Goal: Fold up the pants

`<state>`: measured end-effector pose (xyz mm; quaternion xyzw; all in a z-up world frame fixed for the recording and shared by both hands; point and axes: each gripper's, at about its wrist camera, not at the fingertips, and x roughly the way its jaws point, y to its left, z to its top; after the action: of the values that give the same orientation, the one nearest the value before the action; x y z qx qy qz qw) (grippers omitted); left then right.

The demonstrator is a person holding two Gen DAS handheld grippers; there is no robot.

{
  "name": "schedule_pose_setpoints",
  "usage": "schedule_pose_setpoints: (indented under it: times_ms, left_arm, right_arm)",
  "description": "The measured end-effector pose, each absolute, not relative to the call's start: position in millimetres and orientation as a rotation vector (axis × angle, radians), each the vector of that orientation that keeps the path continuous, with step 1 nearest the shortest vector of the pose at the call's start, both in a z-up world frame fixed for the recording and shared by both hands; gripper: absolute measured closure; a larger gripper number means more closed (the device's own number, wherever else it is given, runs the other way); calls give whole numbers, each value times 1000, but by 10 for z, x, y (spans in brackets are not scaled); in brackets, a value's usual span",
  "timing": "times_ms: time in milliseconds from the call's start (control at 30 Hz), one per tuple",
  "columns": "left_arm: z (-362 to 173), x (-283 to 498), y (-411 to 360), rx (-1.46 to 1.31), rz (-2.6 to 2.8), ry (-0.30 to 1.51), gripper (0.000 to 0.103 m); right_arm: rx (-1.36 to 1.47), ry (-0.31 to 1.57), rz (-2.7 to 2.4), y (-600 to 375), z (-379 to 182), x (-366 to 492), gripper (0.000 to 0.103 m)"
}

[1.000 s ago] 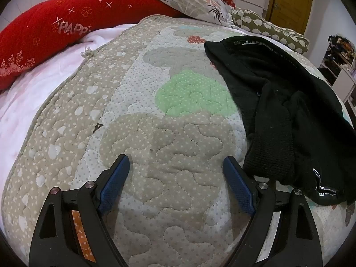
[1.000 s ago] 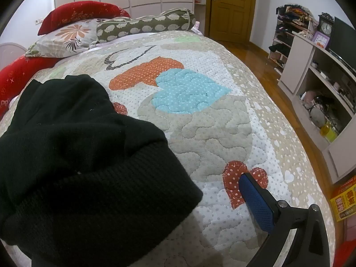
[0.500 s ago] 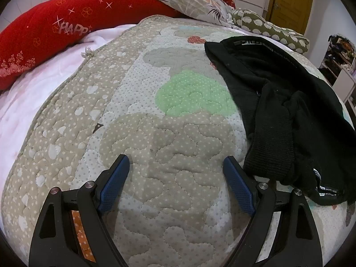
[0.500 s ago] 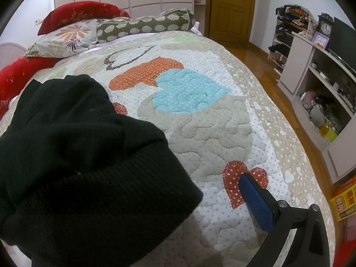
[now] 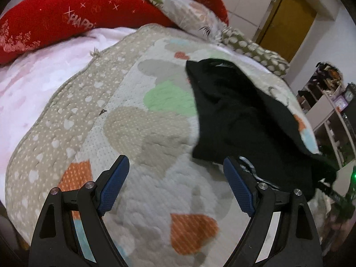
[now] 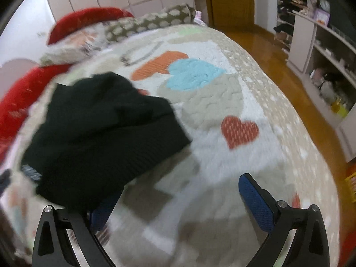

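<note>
Black pants [image 5: 242, 120] lie bunched in a loose heap on the quilted bedspread [image 5: 138, 133], to the right of my left gripper. My left gripper [image 5: 175, 178] is open and empty above the quilt, its right finger near the pants' lower edge. In the right wrist view the pants [image 6: 104, 133] fill the left half and their hem hangs over my right gripper's left finger. My right gripper [image 6: 178, 195] is open with nothing held between its fingers. Both views are blurred by motion.
Red pillows [image 5: 66, 20], a floral pillow [image 5: 189, 15] and a patterned bolster [image 5: 253, 51] lie at the head of the bed. A wooden floor [image 6: 289, 84], shelves [image 6: 329, 66] and a door [image 6: 229, 0] are to the right of the bed.
Both grippers have pulled back and risen from the bed, so more quilt shows in front of them. My right gripper's left finger has come into view under the pants' hem.
</note>
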<state>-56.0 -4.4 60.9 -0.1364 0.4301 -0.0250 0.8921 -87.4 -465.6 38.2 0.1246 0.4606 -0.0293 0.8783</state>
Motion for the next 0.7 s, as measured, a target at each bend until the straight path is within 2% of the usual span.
schedule_pose_setpoints:
  times_ms: [133, 300, 700]
  left_arm:
    - [598, -622, -174, -339, -100, 902, 16]
    - [556, -585, -363, -280, -71, 923, 16]
    - [638, -606, -560, -169, -36, 881, 16]
  right_arm:
    - [278, 890, 8, -4547, 651, -1137, 0]
    - [228, 816, 129, -4195, 929, -1202, 0]
    - [124, 806, 150, -3727, 851, -1058, 0]
